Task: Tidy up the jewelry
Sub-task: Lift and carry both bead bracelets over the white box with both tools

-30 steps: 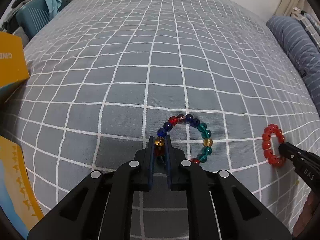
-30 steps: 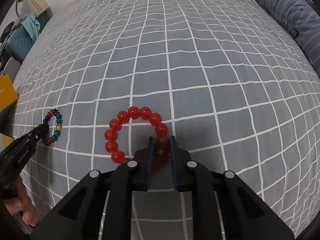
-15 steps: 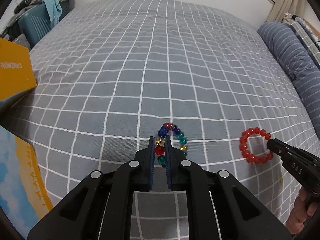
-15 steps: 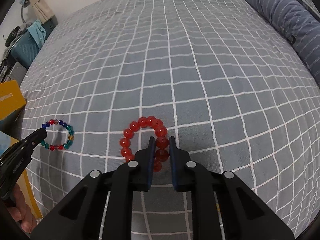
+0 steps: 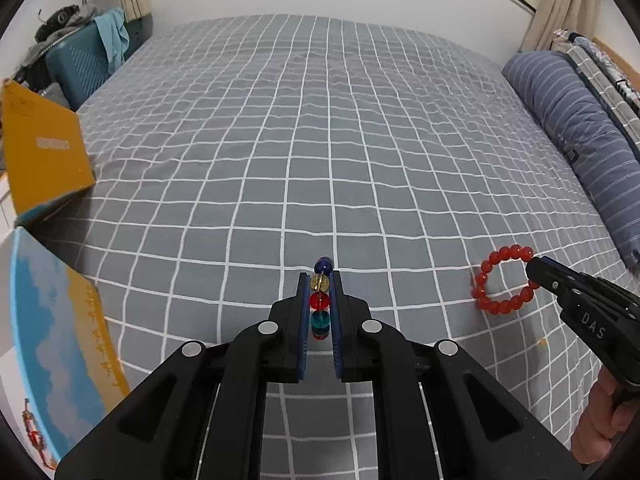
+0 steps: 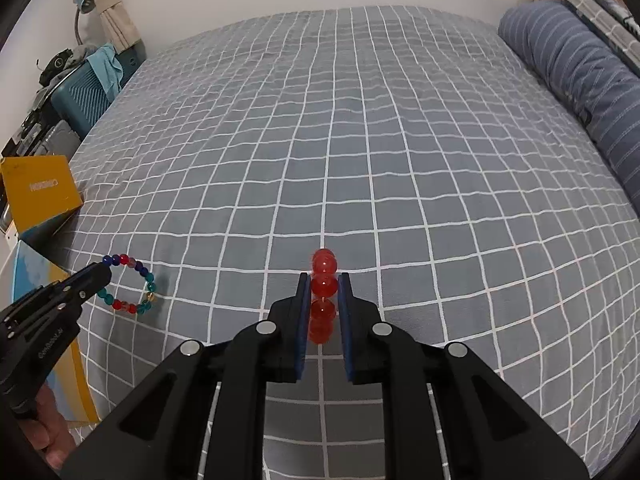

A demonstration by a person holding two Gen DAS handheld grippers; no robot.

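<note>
Grey bed cover (image 5: 320, 140) with a white grid of squares all over. Multicoloured glass-bead bracelet (image 5: 320, 301): dark blue, amber, red, teal beads, pinched in black left gripper (image 5: 319, 280) with blue pad faces. All-red round-bead bracelet (image 6: 323, 286) in black right gripper (image 6: 324, 284), same blue pads. Navy bolster pillow (image 5: 580, 140) with thin pale stripes at the right edge. Yellow cardboard box (image 5: 44, 160) at the left edge; teal ribbed suitcase (image 5: 76, 68) off the far left corner.
</note>
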